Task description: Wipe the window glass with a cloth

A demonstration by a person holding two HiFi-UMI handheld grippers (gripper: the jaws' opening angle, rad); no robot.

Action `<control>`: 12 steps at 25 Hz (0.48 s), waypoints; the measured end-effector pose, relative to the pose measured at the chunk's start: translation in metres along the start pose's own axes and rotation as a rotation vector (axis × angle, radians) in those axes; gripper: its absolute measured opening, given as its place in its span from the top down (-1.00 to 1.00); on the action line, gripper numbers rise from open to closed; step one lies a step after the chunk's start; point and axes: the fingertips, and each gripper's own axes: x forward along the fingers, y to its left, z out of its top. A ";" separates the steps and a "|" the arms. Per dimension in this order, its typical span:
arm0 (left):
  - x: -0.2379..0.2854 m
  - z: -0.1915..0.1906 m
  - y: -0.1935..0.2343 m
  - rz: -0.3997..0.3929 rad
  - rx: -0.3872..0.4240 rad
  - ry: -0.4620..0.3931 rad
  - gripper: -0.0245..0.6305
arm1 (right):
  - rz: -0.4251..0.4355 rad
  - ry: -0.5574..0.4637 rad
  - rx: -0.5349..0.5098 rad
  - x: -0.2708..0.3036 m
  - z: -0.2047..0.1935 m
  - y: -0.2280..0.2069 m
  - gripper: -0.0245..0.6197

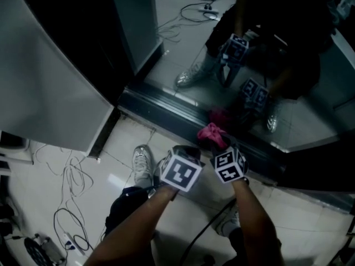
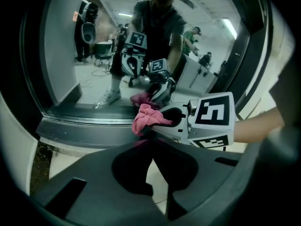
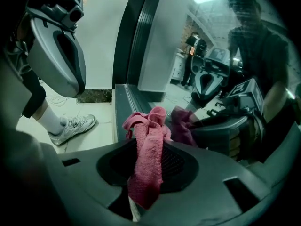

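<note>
1 pink cloth (image 3: 146, 164), crumpled and coarsely woven, was pinched between the closed jaws of my right gripper (image 3: 147, 142). Its bunched top poked past the tips. It sat at the foot of the window glass (image 1: 180, 46), just above the dark bottom frame (image 1: 166, 107), with its reflection alongside. My left gripper (image 2: 149, 142) was closed on nothing, just beside it.

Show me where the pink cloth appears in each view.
Head view: cloth at centre, by the sill.
Left gripper view: cloth at centre, before the sill.
Right gripper view: cloth at lower centre, clamped in that hand-held gripper.
Shared landmark: the sill, beside the cloth everywhere.
</note>
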 end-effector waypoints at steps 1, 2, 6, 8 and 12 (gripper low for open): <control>0.001 0.000 0.000 -0.002 0.002 0.003 0.91 | 0.000 0.006 0.003 0.003 -0.001 0.001 0.56; 0.001 -0.001 0.000 -0.004 0.002 0.007 0.91 | 0.003 0.016 0.005 0.005 -0.003 0.001 0.56; 0.000 -0.001 -0.003 -0.016 0.001 0.004 0.91 | 0.024 0.086 0.020 0.015 -0.017 0.009 0.56; 0.000 0.001 -0.006 -0.022 0.003 -0.008 0.91 | 0.025 0.113 0.050 0.018 -0.031 0.011 0.56; 0.001 0.004 -0.007 -0.029 0.006 -0.009 0.91 | 0.014 0.113 0.083 0.018 -0.032 0.010 0.56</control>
